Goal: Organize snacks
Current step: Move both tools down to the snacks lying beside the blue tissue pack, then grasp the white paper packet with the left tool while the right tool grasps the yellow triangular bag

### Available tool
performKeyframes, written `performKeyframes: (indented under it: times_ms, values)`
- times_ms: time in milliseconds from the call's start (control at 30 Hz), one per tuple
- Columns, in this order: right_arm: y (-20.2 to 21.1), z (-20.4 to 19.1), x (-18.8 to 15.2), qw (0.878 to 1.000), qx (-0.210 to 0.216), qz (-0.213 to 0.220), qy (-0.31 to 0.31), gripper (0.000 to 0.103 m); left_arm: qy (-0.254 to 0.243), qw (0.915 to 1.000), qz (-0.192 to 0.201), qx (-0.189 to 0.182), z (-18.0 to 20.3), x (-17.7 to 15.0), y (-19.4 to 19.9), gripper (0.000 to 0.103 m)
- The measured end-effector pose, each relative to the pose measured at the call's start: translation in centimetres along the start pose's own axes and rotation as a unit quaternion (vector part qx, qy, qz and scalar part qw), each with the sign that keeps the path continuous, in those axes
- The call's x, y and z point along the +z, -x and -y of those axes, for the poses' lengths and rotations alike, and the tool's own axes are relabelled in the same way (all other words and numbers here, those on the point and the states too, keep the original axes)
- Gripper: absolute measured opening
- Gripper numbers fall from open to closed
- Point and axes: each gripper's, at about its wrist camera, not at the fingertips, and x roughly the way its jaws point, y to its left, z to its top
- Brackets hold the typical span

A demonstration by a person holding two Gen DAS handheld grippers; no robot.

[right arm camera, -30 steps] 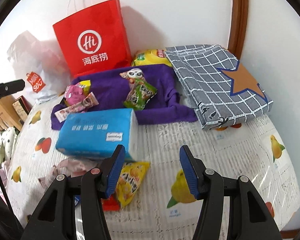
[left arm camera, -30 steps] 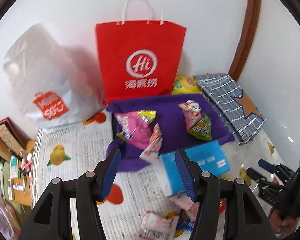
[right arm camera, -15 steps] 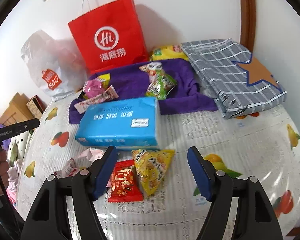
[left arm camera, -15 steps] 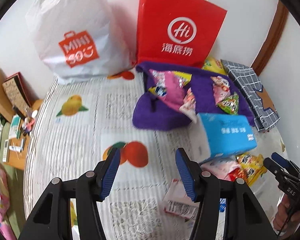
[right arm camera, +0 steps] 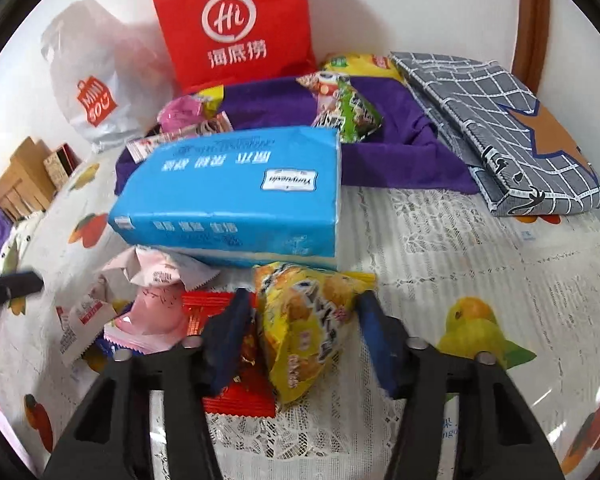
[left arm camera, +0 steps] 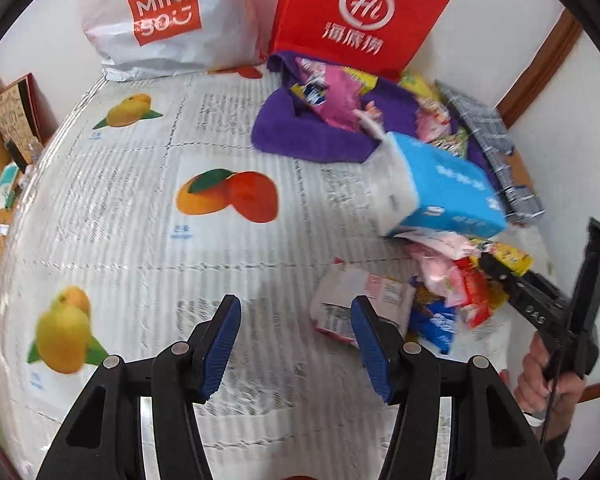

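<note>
A loose pile of snack packets [left arm camera: 448, 280] lies on the fruit-print tablecloth [left arm camera: 148, 208] in front of a blue tissue pack [right arm camera: 236, 196]. More snacks [right arm camera: 348, 112] rest on a purple cloth [right arm camera: 404, 148] behind it. My right gripper [right arm camera: 303, 316] straddles a yellow snack packet [right arm camera: 304, 352]. Its jaws are closing, with the pads close beside the packet's sides. A red packet [right arm camera: 236, 400] lies under its left finger. My left gripper [left arm camera: 296, 340] hangs open and empty over bare tablecloth, with a white packet [left arm camera: 360, 296] just beyond its right finger.
A red paper bag [left arm camera: 360, 20] and a white plastic bag [left arm camera: 168, 20] stand against the back wall. A folded grey checked cloth [right arm camera: 500, 128] lies at the right. A person's hand [left arm camera: 548, 380] holds the right gripper. Boxes and clutter [right arm camera: 28, 176] sit beyond the table's left edge.
My left gripper dropped and swung left, over bare tablecloth. My right gripper lowered over the yellow packet; its jaws widened, then narrowed around it.
</note>
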Motion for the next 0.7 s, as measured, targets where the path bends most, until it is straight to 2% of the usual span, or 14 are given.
performKeyframes:
  times_ms: [167, 333, 433, 500, 600, 700]
  values:
    - [0.3, 0.9, -0.2, 1.000, 0.005, 0.004, 0.002, 0.044, -0.015, 0.9997, -0.003, -0.018, 1.8, 0.3, -0.6, 0.055]
    - [2.2, 2.5, -1.0, 1.000, -0.006, 0.024, 0.005, 0.044, -0.085, 0.9960, -0.024, -0.013, 5.0, 0.3, -2.8, 0.065]
    - [3.5, 3.8, -1.5, 0.999, -0.003, 0.035, -0.003, 0.044, -0.119, 0.9919, -0.045, 0.011, 6.1, -0.7, -4.8, 0.068]
    - [4.2, 4.5, -2.0, 0.999, 0.001, 0.040, -0.004, 0.044, -0.125, 0.9913, -0.022, 0.036, 6.3, -1.3, -5.0, 0.071]
    - [4.3, 4.8, -2.5, 0.999, 0.007, 0.046, -0.004, 0.044, -0.117, 0.9924, -0.006, 0.035, 6.3, -1.6, -5.0, 0.071]
    - [3.4, 4.8, -2.7, 0.999, 0.009, 0.040, 0.002, 0.044, -0.118, 0.9919, 0.009, 0.047, 6.2, -1.8, -4.8, 0.059]
